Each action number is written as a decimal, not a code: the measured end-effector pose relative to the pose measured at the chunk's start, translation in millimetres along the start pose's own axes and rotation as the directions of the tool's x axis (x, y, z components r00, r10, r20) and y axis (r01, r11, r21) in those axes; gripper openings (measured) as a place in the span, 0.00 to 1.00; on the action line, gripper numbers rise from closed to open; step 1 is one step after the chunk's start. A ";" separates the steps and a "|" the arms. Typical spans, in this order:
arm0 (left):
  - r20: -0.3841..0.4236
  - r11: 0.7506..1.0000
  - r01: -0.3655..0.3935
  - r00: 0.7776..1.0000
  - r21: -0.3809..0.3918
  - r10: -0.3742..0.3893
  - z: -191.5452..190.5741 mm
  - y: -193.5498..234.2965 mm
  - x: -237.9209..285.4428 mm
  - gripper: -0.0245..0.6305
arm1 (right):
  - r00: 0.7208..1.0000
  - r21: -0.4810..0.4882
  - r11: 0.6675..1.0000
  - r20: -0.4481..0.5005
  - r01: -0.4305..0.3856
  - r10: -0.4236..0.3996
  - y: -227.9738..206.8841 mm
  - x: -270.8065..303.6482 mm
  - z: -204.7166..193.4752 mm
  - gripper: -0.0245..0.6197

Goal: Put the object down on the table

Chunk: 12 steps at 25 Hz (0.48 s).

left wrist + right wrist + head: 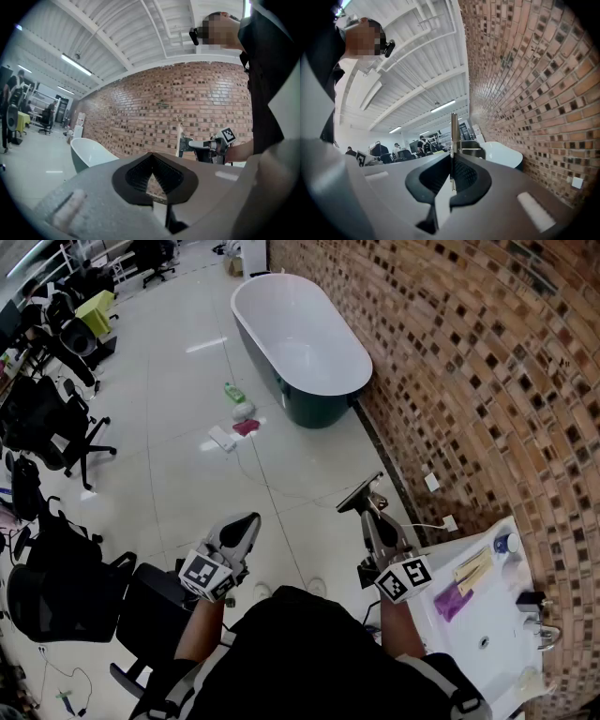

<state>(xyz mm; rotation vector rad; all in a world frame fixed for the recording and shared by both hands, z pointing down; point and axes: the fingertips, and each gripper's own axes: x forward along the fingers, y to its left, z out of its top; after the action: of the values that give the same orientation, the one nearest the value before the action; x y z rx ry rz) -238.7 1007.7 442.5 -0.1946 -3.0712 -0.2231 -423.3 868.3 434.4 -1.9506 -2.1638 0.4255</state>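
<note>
My right gripper [378, 526] is shut on a squeegee-like tool [360, 493] with a black blade and a metal stem, held level over the floor just left of the white washbasin counter [469, 620]. Seen from the right gripper view, the tool [453, 136] stands edge-on as a thin upright strip clamped between the jaws [452, 180]. My left gripper [239, 532] hangs over the floor further left, jaws together and holding nothing [152, 183]. The left gripper view also shows the right gripper [199, 145] with the tool [178, 140] in front of the brick wall.
On the counter lie a purple item [452, 600], a yellowish item [473, 570], a blue-capped bottle [506, 543] and a faucet [544, 634]. A white bathtub [300, 338] stands ahead by the brick wall. Small items [239, 418] lie on the floor; black office chairs [47, 423] stand left.
</note>
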 end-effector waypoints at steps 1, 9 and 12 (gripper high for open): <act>0.009 1.000 0.020 1.000 0.006 -0.020 3.0 -5.3 9.2 0.04 | 1.000 -0.002 1.000 0.009 0.011 -0.011 -7.3 -5.1 4.1 0.05; 0.042 0.992 0.125 0.991 0.029 -0.126 7.8 -53.4 68.8 0.04 | 0.994 -0.051 0.993 0.034 0.108 -0.106 -55.7 -56.5 23.9 0.05; 0.036 0.982 0.184 0.982 0.038 -0.185 4.5 -69.3 81.6 0.04 | 0.985 -0.052 0.985 0.056 0.165 -0.162 -67.1 -73.4 31.2 0.05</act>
<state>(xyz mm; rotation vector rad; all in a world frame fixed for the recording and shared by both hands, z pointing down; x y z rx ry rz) -328.7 950.2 433.7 0.0893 -3.1297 -0.1763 -488.4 786.9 431.3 -1.7903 -2.3710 0.3951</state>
